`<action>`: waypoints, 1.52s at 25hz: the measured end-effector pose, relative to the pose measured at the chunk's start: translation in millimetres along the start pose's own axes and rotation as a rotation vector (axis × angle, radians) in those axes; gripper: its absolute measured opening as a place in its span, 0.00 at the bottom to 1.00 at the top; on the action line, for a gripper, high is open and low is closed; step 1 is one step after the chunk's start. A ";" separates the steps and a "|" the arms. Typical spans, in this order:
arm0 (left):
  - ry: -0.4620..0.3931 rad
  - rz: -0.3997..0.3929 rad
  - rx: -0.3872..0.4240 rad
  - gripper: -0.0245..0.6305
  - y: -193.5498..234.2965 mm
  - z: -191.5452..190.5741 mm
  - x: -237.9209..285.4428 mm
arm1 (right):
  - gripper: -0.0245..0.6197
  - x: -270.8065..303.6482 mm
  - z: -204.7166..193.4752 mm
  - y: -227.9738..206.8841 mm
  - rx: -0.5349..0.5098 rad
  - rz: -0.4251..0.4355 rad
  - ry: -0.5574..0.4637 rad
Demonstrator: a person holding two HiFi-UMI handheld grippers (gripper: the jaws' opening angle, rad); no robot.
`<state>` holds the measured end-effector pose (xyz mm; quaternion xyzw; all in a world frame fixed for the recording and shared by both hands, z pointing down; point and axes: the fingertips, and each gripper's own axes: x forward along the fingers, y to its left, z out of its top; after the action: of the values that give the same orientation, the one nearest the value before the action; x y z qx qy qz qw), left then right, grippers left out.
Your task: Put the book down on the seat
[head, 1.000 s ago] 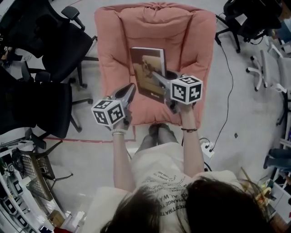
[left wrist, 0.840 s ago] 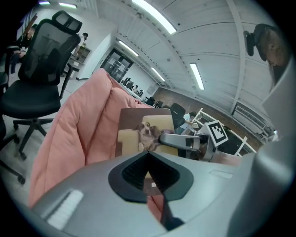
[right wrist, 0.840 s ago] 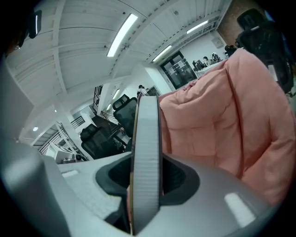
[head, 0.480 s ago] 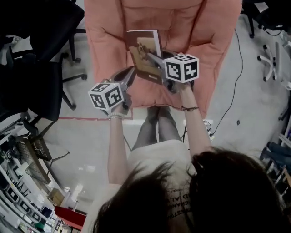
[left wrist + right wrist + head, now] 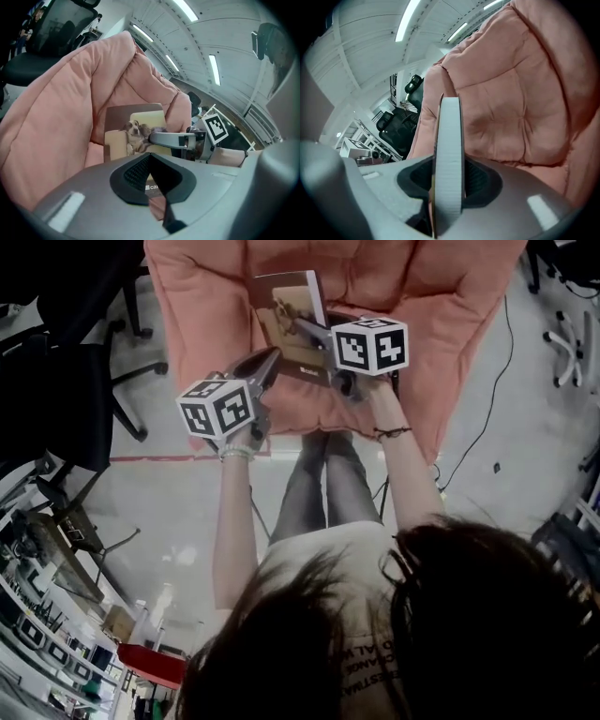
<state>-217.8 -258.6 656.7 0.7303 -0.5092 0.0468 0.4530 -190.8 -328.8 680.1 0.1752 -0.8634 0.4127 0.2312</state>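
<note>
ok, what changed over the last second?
The right hand-held gripper carried the book down toward the seat; the left hand-held gripper sank alongside. Same: right still clamped on the book's edge, left by its lower corner, nothing let go.

The seat (image 5: 202, 324) was soft, matt pink cloth, quilted and creased. The book (image 5: 281, 292) had a smooth printed cover and finely ribbed paper edges. The left gripper (image 5: 272, 357) and right gripper (image 5: 298, 324) were smooth grey plastic with ribbed black pads (image 5: 136, 171).
</note>
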 end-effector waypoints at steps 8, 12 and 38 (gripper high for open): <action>0.020 0.017 -0.053 0.03 37.9 -27.2 22.8 | 0.26 39.1 -22.4 -28.6 0.021 0.014 0.047; 0.018 0.016 -0.064 0.03 38.1 -34.4 32.5 | 0.26 42.4 -33.5 -37.5 0.020 0.016 0.068; 0.039 0.043 -0.126 0.03 44.7 -64.2 35.9 | 0.27 61.9 -56.2 -47.9 0.062 0.027 0.118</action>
<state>-210.6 -241.4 740.7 0.6880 -0.5179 0.0387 0.5070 -204.4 -319.8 775.1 0.1458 -0.8374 0.4520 0.2705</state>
